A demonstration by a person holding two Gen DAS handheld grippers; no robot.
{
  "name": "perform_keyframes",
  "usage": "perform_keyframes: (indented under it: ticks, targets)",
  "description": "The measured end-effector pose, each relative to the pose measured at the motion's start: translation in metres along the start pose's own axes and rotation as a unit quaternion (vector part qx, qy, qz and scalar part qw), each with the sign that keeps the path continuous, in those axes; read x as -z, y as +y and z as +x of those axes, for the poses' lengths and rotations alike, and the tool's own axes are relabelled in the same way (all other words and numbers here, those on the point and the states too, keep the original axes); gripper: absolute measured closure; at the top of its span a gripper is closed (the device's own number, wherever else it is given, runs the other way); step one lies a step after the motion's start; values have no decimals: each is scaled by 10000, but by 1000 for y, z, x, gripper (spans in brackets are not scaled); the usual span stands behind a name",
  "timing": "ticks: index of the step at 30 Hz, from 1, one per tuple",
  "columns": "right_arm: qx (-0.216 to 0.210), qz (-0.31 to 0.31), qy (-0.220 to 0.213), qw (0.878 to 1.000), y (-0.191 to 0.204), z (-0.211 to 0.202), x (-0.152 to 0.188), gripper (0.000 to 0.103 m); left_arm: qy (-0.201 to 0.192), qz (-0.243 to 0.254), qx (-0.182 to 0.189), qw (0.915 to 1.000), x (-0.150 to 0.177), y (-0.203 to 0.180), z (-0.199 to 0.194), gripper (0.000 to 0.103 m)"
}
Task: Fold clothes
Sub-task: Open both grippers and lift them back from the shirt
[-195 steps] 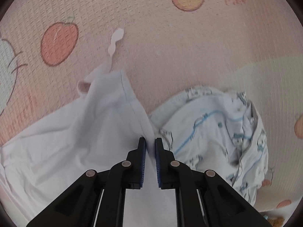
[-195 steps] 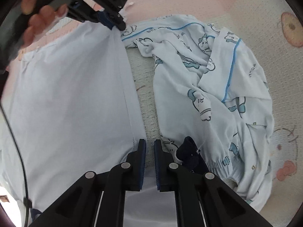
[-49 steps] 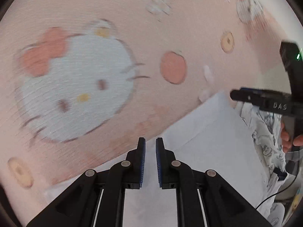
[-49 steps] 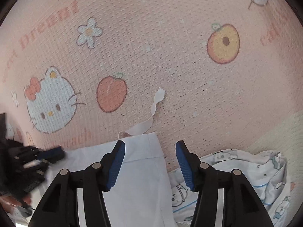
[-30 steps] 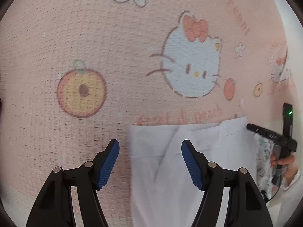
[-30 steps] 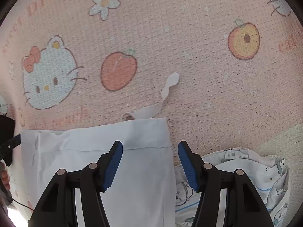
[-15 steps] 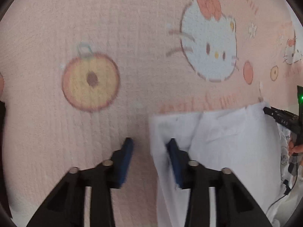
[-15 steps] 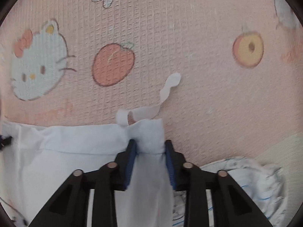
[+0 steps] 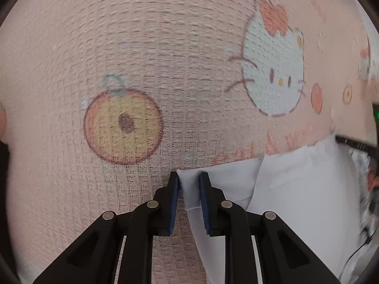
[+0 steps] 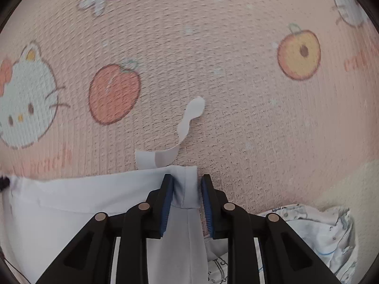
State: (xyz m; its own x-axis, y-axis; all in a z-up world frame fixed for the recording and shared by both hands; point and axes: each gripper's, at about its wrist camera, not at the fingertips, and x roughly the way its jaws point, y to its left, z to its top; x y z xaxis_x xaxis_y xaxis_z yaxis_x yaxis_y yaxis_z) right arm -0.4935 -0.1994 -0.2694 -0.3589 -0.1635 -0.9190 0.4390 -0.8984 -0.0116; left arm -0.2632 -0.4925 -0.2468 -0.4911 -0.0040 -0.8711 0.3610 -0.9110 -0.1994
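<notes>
A white garment [image 9: 296,189] lies flat on a pink cartoon-print mat [image 9: 165,35]. In the left wrist view my left gripper [image 9: 188,189] is at the garment's near left corner, fingers closed in on the cloth fold between the blue pads. In the right wrist view my right gripper [image 10: 186,189] pinches the opposite top corner of the white garment [image 10: 83,196], and the fabric bunches between its pads. A white ribbon tie [image 10: 187,123] curls away from that corner onto the mat. The other gripper's black tip [image 9: 355,144] shows at the far right edge of the left wrist view.
A crumpled white garment with a blue cartoon print [image 10: 319,232] lies to the right of the white one. A pale yellow band of the mat [image 10: 350,184] runs along the right. The pink mat stretches ahead of both grippers. A person's hand [image 9: 373,182] shows at the right edge.
Both grippers were open above the garment's top corners a second ago. They have come down and closed on the corners, and the cloth now bunches between the pads.
</notes>
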Motion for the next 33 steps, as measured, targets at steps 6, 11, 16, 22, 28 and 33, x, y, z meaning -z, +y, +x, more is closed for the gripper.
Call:
perform_keyframes:
  ticks: [6,11,16,22,28,33]
  targets:
    - [-504,484,-338,9970,-8,-25,16,59,-169,-667,581,9959,-3,18,-39,47]
    - [-694,546,-485,9949,-14,-72,34,48,-285,-577,708,9954,-2,12,-72,46]
    - [-420,124,-470,9979,-19,-118,65,43,-322,246,423,9983,4,-19,-98,46]
    - [-342,375,-206,9985,-41,-187,122,42,-172,766,434,9960,16,-49,-121,46]
    - [-506,735,-186,9958,-44,-245,178,35,16,713,1183,9904,33,-68,-135,46]
    - [-386,851,-159,9955,-33,-280,218,33,-109,1273,1090,9858,59,-89,-156,46]
